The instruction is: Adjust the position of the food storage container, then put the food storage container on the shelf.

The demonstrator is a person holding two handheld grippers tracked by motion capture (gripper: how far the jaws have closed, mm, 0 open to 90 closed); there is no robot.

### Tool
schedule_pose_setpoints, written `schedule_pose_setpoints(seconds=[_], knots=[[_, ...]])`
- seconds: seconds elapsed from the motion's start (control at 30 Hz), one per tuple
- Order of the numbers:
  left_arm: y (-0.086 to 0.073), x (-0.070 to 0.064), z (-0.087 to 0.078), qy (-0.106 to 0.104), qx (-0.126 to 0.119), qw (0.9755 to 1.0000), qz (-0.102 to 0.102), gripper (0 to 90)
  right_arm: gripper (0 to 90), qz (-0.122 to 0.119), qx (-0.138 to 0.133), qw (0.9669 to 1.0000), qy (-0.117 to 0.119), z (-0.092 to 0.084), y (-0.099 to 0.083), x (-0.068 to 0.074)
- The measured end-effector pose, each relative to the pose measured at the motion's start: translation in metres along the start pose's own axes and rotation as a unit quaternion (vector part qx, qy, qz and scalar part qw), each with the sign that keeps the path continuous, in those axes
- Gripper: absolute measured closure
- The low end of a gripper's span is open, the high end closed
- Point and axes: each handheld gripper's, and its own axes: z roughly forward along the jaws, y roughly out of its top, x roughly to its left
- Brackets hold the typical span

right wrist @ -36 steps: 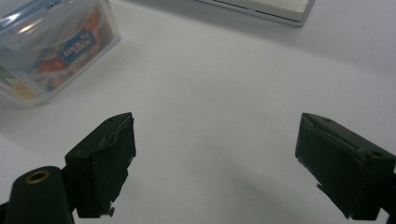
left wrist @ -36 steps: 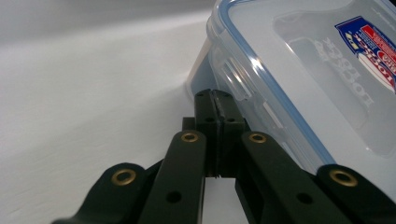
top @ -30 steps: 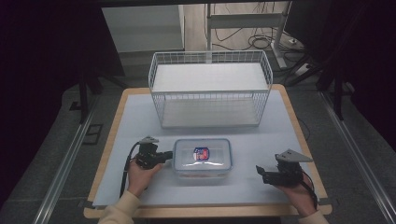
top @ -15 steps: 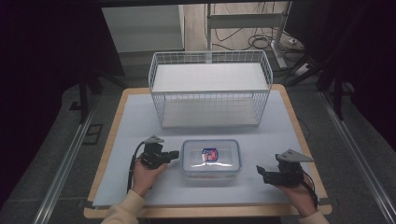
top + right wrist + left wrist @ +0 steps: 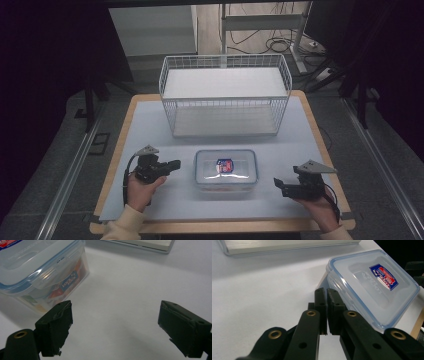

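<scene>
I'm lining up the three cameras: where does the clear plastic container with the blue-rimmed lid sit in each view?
High view: container, low centre, in front of the wire basket.
Left gripper view: upper right, beyond the shut jaws.
Right gripper view: upper left, above one jaw.
Shared landmark: the lid's red and blue sticker.

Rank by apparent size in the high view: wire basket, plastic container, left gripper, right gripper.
1. wire basket, by far the largest.
2. plastic container.
3. left gripper and right gripper: they look about alike, so no ranking between them.

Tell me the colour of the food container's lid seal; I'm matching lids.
Blue, round the clear lid of the food container; clearest in the left gripper view.
</scene>
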Motion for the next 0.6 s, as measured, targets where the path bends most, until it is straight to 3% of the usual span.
schedule_pose_setpoints(seconds=[0.17,0.27,0.4,0.47,0.6], knots=[[-0.0041,-0.0022,-0.0061,0.001,0.0,1.0,0.001,77.7,12.4,-0.003,0.001,1.0,-0.001,0.0007,-0.0003,0.0],[-0.0015,-0.0059,-0.007,0.012,-0.002,0.9999,-0.011,51.8,12.4,-0.003,0.0,1.0,0.001,0.0011,-0.0002,0.0001],[0.0009,-0.0051,-0.0098,0.002,0.003,0.9992,-0.04,33.8,12.3,0.005,-0.004,1.0,0.005,-0.0001,0.0004,0.0023],[0.0011,-0.0049,-0.0105,0.003,0.003,0.9991,-0.042,29.2,15.1,0.003,0.006,1.0,0.002,0.0006,-0.0002,0.0043],[0.002,-0.0039,-0.009,-0.02,0.005,0.9982,-0.057,24.3,14.9,0.01,0.014,0.9998,0.014,0.0026,-0.0001,0.0042]])
